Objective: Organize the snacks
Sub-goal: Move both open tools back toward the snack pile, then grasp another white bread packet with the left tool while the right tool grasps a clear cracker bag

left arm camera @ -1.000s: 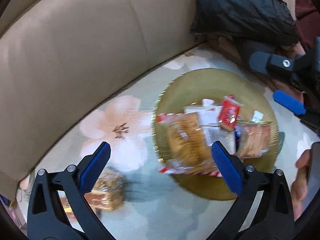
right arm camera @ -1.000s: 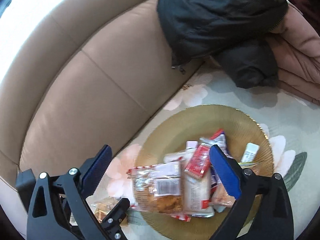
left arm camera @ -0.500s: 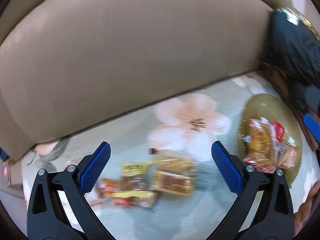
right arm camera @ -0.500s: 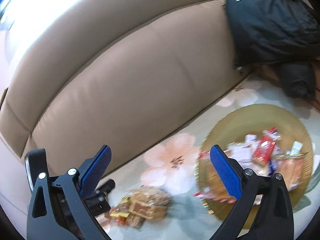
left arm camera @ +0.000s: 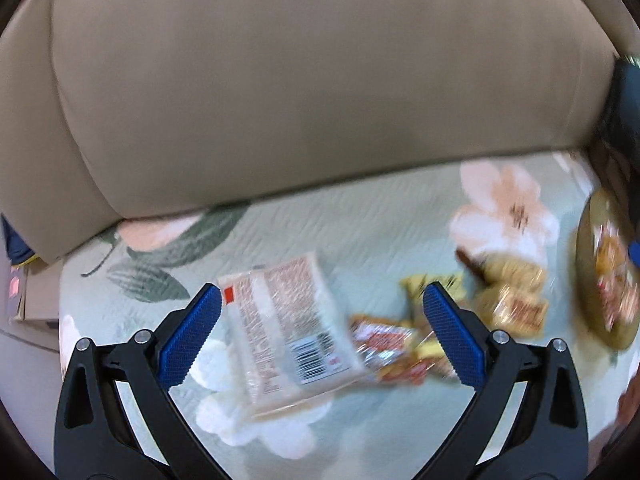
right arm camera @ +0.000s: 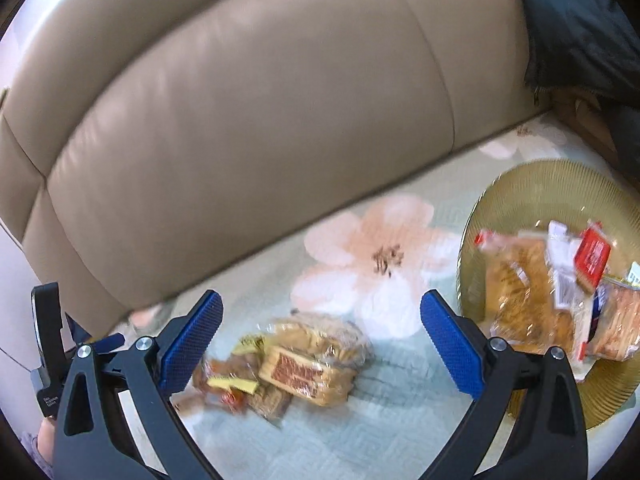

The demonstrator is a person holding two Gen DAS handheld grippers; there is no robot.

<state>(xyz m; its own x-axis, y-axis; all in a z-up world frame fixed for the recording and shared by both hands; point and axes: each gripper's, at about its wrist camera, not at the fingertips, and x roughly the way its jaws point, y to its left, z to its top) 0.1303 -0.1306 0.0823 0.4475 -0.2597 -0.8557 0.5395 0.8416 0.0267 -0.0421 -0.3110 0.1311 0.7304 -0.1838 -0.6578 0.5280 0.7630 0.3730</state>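
A flat whitish snack packet (left arm camera: 286, 332) with red print and a barcode lies on the floral seat cover, between the wide-apart fingers of my open left gripper (left arm camera: 320, 334). To its right sits a blurred heap of small wrapped snacks (left arm camera: 508, 296), which also appears as the snack heap (right arm camera: 296, 364) under my open right gripper (right arm camera: 320, 338). A gold ribbed plate (right arm camera: 532, 188) at the right holds several wrapped snacks, among them a clear bread bag (right arm camera: 524, 292) and a red packet (right arm camera: 594, 256). The plate (left arm camera: 586, 240) shows at the far right edge of the left wrist view. Neither gripper holds anything.
A beige leather sofa backrest (right arm camera: 260, 120) rises behind the seat. A dark jacket (right arm camera: 580, 28) lies at the upper right on the sofa. The left gripper's body (right arm camera: 50, 344) shows at the right wrist view's left edge. A box (left arm camera: 24, 292) sits past the seat's left end.
Both views have swung left, away from the plate and along the seat. The whitish packet has come into the left wrist view; the loose snack heap now lies under the right gripper.
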